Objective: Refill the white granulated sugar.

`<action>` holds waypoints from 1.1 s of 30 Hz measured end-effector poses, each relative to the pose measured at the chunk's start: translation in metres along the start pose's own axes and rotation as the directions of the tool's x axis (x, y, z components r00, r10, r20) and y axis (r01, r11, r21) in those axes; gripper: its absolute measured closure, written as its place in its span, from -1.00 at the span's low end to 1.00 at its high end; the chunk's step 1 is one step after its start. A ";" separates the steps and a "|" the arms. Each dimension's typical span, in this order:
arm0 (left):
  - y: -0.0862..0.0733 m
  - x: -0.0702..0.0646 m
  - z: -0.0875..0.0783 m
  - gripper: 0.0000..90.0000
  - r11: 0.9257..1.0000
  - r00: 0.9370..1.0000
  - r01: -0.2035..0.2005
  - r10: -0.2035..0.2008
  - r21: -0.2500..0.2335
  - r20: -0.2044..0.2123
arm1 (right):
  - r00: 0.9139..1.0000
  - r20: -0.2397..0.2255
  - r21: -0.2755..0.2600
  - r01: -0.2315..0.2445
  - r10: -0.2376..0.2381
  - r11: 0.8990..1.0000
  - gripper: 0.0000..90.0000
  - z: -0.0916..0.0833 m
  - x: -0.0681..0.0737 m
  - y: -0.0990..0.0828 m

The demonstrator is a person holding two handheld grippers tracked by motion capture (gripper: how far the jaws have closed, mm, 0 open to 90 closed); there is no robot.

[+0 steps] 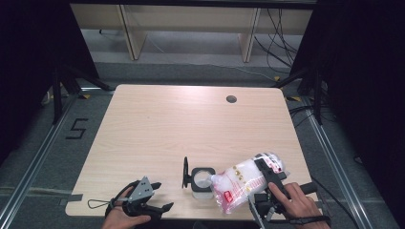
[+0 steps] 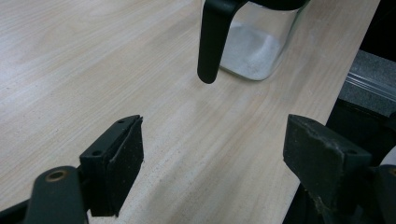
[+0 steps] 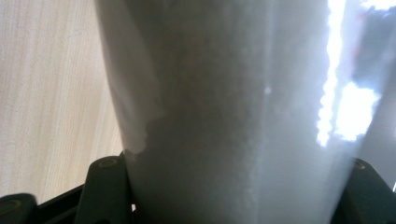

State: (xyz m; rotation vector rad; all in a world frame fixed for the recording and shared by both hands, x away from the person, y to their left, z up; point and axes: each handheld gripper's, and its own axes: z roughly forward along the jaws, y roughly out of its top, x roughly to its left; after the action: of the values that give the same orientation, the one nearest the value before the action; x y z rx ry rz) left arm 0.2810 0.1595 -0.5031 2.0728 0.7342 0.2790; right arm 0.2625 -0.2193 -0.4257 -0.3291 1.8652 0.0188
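Bag (image 1: 241, 183) of white powder clamped between the jaws of the right gripper (image 1: 267, 183), tilted with its mouth over the open jar (image 1: 202, 180). Printed with red marks, clear plastic, white grains inside. Held above the near edge of the desk (image 1: 157, 124), toward the near right corner. Seen up close in the right gripper view as a pale, grainy mass (image 3: 233, 116) pressed between the two black jaws at the bottom.

Jar of clear glass, square-shouldered, standing upright near the middle of the desk's near edge, with a shallow layer of white powder (image 2: 250, 51) at the bottom. Black hinged lid (image 1: 185, 172) swung open, standing on edge at the jar's left side; black clasp (image 2: 212, 39) hanging down in the left gripper view.

Left gripper (image 1: 155, 198) low at the near left part of the desk, left of the jar and apart from it. Jaws wide, nothing between them but bare wood. Round hole (image 1: 231, 99) in the desk near the far right corner.
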 end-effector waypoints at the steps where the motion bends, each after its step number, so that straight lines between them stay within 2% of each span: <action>1: 0.000 0.000 0.000 -0.56 1.000 1.000 0.004 -0.004 -0.005 0.000 | 1.000 -0.009 0.013 -0.018 0.018 1.000 -0.09 -0.001 0.001 0.000; 2: 0.000 0.000 0.000 -0.56 1.000 1.000 0.004 -0.004 -0.005 0.000 | 1.000 -0.009 0.013 -0.018 0.018 1.000 -0.09 -0.001 0.001 0.000; 3: 0.000 0.000 0.000 -0.56 1.000 1.000 0.005 -0.005 -0.005 -0.002 | 1.000 0.026 -0.023 0.005 -0.004 1.000 -0.09 0.001 0.000 0.000; 4: 0.000 0.000 0.000 -0.56 1.000 1.000 0.005 -0.005 -0.005 -0.002 | 1.000 0.026 -0.023 0.005 -0.004 1.000 -0.09 0.001 0.000 0.000; 5: 0.000 0.000 0.000 -0.56 1.000 1.000 0.005 -0.005 -0.005 -0.004 | 0.998 0.031 -0.034 0.054 -0.053 0.998 -0.09 0.002 -0.003 0.000; 8: 0.000 0.000 0.000 -0.56 1.000 1.000 0.005 -0.005 -0.006 -0.001 | 0.999 0.018 -0.015 0.037 -0.037 0.999 -0.09 0.001 -0.002 0.000; 9: 0.000 0.000 0.000 -0.56 1.000 1.000 0.005 -0.005 -0.006 -0.001 | 0.999 0.016 -0.016 0.050 -0.050 0.999 -0.09 0.000 -0.003 0.001; 12: 0.000 -0.001 0.000 -0.56 1.000 1.000 0.009 -0.009 -0.009 0.001 | 0.999 0.005 -0.002 0.041 -0.041 0.999 -0.09 -0.001 -0.003 0.001; 13: 0.000 -0.001 0.001 -0.56 1.000 1.000 0.017 -0.017 -0.016 0.001 | 1.000 0.005 0.001 0.002 -0.002 1.000 -0.09 0.000 0.000 0.001; 16: 0.000 -0.001 0.001 -0.56 1.000 1.000 0.017 -0.017 -0.016 0.001 | 1.000 0.000 0.005 -0.001 0.001 1.000 -0.09 -0.001 0.000 0.002; 17: 0.000 0.001 0.000 -0.56 1.000 1.000 -0.011 0.011 0.009 -0.010 | 1.000 0.000 0.000 0.006 -0.006 1.000 -0.09 0.000 0.000 0.002; 18: 0.000 0.001 0.000 -0.56 1.000 1.000 -0.011 0.011 0.009 -0.010 | 1.000 0.000 0.000 0.006 -0.006 1.000 -0.09 0.000 0.000 0.002; 19: 0.000 0.000 0.000 -0.56 1.000 1.000 -0.005 0.005 0.002 -0.009 | 0.999 -0.005 0.002 0.035 -0.035 0.999 -0.09 -0.001 -0.001 0.002; 20: 0.000 0.000 0.000 -0.56 1.000 1.000 -0.005 0.005 0.002 -0.009 | 0.999 -0.005 0.002 0.035 -0.035 0.999 -0.09 -0.001 -0.001 0.002; 21: 0.000 0.001 0.000 -0.56 1.000 1.000 -0.007 0.007 0.004 -0.009 | 0.998 -0.004 0.001 0.067 -0.067 0.998 -0.09 -0.001 -0.004 0.003; 22: 0.000 -0.001 0.000 -0.56 1.000 1.000 0.011 -0.011 -0.010 0.000 | 1.000 -0.003 0.003 0.013 -0.013 1.000 -0.09 -0.001 0.001 0.002; 23: 0.000 -0.001 0.000 -0.56 1.000 1.000 0.011 -0.011 -0.010 0.000 | 1.000 -0.003 0.003 0.013 -0.013 1.000 -0.09 -0.001 0.001 0.002; 24: 0.000 -0.001 0.000 -0.56 1.000 1.000 0.010 -0.010 -0.010 0.000 | 1.000 -0.007 0.016 -0.009 0.009 1.000 -0.09 -0.001 0.002 0.002; 25: 0.000 -0.001 0.000 -0.56 1.000 1.000 0.009 -0.009 -0.009 0.000 | 1.000 0.020 -0.016 0.021 -0.021 1.000 -0.09 0.001 0.001 0.002; 26: 0.000 -0.001 0.001 -0.56 1.000 1.000 0.014 -0.014 -0.013 0.000 | 0.998 0.022 -0.023 0.067 -0.066 0.997 -0.09 0.001 -0.002 0.003; 27: 0.000 -0.001 0.000 -0.56 1.000 1.000 0.010 -0.010 -0.010 0.000 | 0.998 0.008 -0.014 0.056 -0.056 0.998 -0.09 0.000 -0.001 0.003; 30: 0.000 0.001 0.000 -0.56 1.000 1.000 -0.008 0.008 0.006 -0.011 | 0.998 -0.004 -0.002 0.066 -0.066 0.998 -0.09 -0.001 -0.002 0.004; 31: 0.000 -0.001 0.001 -0.56 1.000 1.000 0.017 -0.017 -0.016 0.001 | 1.000 -0.005 0.006 0.010 -0.010 1.000 -0.09 -0.001 0.002 0.004; 33: 0.000 0.001 -0.001 -0.56 1.000 1.000 -0.011 0.011 0.008 -0.011 | 1.000 -0.004 -0.001 0.024 -0.024 1.000 -0.09 0.000 0.001 0.004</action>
State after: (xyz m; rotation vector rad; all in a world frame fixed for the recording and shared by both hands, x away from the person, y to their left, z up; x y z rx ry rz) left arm 0.2816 0.1603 -0.5027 2.0846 0.7320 0.2939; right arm 0.2609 -0.2161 -0.4272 -0.3525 1.8651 0.0023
